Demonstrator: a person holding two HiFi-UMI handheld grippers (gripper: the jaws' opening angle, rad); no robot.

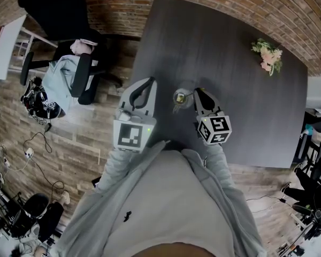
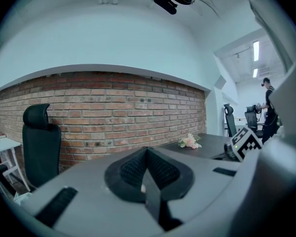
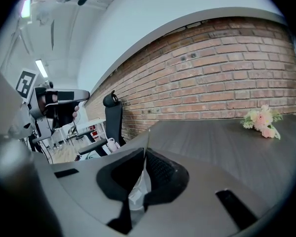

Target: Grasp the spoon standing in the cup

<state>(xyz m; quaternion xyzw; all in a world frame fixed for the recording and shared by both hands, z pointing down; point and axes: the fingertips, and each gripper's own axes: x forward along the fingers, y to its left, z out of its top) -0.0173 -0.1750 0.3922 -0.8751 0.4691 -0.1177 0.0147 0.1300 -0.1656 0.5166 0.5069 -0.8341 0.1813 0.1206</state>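
The spoon [image 3: 147, 138] stands upright in a clear glass cup [image 3: 137, 195], its handle between the jaws of the right tool [image 3: 144, 157], which are closed narrowly on it. The cup sits on the dark worktop [image 1: 241, 106] just beneath that tool's tips. The left tool [image 2: 147, 157] is left of the cup, jaws together, empty. A flower sprig [image 3: 260, 120] lies well ahead of the right tool, to its right.
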